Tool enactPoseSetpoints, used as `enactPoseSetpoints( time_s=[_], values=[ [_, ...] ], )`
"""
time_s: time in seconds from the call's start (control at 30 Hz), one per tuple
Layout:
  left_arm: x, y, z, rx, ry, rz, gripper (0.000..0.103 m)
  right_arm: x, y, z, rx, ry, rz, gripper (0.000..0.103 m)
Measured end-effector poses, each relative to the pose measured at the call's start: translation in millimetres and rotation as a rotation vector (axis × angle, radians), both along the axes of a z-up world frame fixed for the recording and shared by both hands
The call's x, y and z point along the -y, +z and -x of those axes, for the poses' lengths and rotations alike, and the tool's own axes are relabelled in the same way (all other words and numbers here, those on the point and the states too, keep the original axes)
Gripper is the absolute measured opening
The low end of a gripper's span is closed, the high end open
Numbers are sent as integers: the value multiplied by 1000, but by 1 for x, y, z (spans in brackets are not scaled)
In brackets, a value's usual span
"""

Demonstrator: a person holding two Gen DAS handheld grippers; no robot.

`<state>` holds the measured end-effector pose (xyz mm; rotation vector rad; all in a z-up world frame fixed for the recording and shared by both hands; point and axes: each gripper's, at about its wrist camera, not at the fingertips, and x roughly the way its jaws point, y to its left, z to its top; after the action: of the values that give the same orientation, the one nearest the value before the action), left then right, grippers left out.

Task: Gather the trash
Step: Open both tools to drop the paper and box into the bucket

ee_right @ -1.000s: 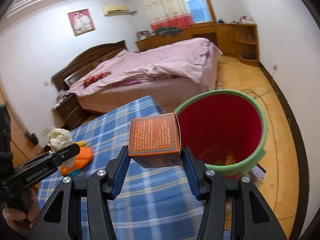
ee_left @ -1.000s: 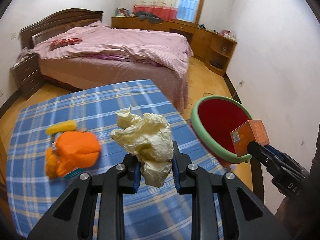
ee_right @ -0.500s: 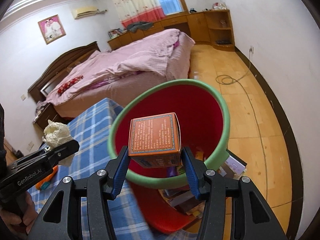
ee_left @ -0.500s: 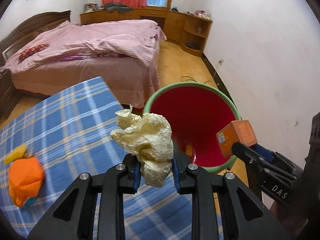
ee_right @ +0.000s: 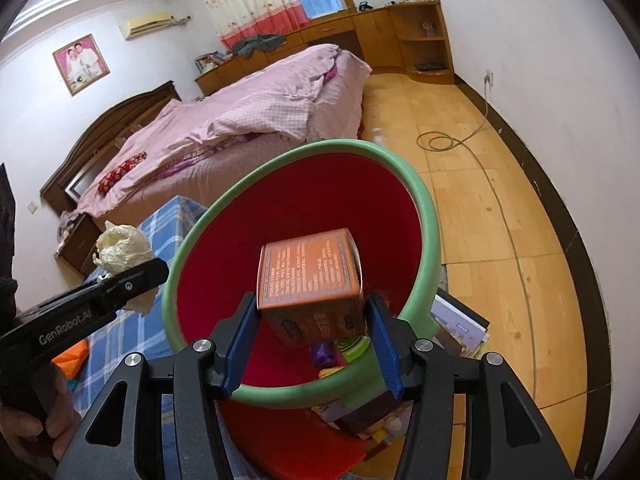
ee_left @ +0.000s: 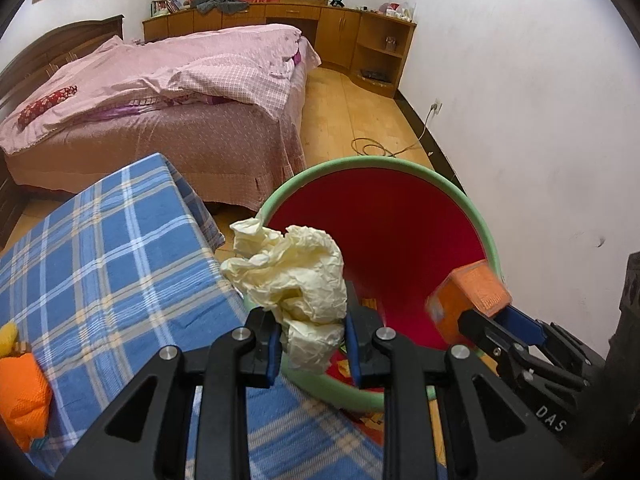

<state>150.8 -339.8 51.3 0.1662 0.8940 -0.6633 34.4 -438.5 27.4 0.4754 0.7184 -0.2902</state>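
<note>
Gripping crumpled paper [ee_left: 296,280], the left claw [ee_left: 313,340] hangs at the bin [ee_left: 486,236] rim; the right claw [ee_right: 311,344], jaws parted, frames an orange box [ee_right: 308,272] (blurred) over the bin's red inside.

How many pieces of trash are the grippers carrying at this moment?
2. The crumpled paper sits in the left gripper at the bin rim; the orange box, tilting between the right gripper fingers, hangs over the bin's mouth.
</note>
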Motion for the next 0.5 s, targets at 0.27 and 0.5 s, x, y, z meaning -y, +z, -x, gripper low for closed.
enactPoseSetpoints(
  time_s=[0.27, 0.5],
  values=[
    [14, -6, -4, 17, -12, -20, 25, 11, 0, 4, 18, -36, -13, 64],
    [24, -8, -7, 25, -32, -46, 43, 17, -1, 9, 3, -80, 12, 64]
  ],
)
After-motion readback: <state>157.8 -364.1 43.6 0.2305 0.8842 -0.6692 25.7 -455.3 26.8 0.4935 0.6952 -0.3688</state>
